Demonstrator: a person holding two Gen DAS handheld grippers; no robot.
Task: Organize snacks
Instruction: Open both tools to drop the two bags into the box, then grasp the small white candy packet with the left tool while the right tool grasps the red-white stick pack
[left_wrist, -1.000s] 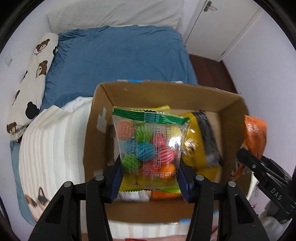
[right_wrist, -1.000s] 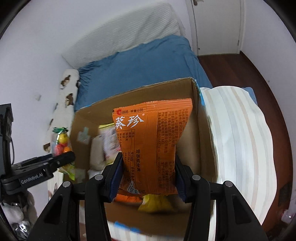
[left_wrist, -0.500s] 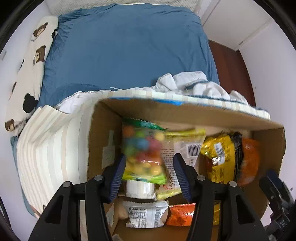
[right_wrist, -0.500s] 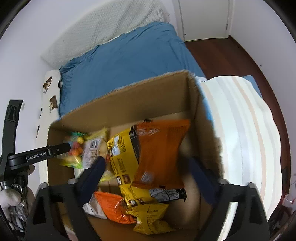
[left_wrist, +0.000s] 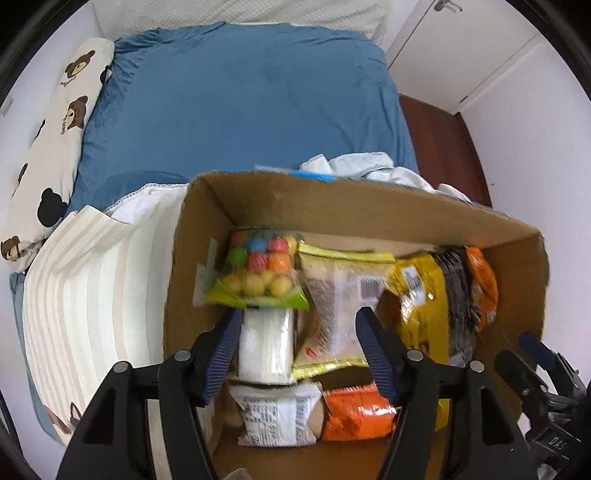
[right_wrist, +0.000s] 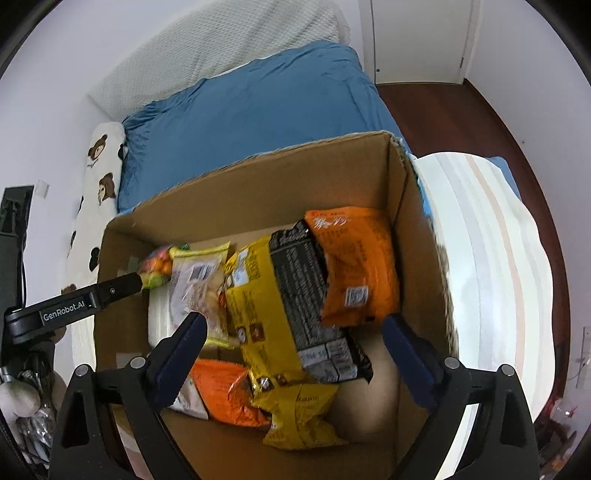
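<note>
Both grippers hang over an open cardboard box (left_wrist: 266, 201) sitting on a bed, tilted down into it. The left gripper (left_wrist: 299, 332) has its jaws spread wide with nothing between them, hovering just above the left half of the box. The right gripper (right_wrist: 293, 334) is the same deal, jaws wide apart and empty, over the right half.

Going left to right inside the box: a clear crinkly bag of colourful candy balls (left_wrist: 258, 271) with green edges leans by the left wall, resting on top of a white wrapped packet (left_wrist: 266, 345). Next to it there's a see-through yellow-trimmed snack bag (left_wrist: 340, 295) with a barcode. Then a shiny yellow and black bag (right_wrist: 284, 299), and at the far right a puffy orange bag (right_wrist: 354, 262) lying against the right wall, partly on top of the yellow one. Lower down in the box are a white printed pouch (left_wrist: 277, 417), another orange pack (left_wrist: 356, 415) and a small yellow packet (right_wrist: 303, 417).

The box is plain brown corrugated, flaps up. It sits on a cream striped blanket (left_wrist: 85, 295), with a blue bedsheet (left_wrist: 240, 107) beyond and a bear-print pillow (left_wrist: 55, 140) at the left.
</note>
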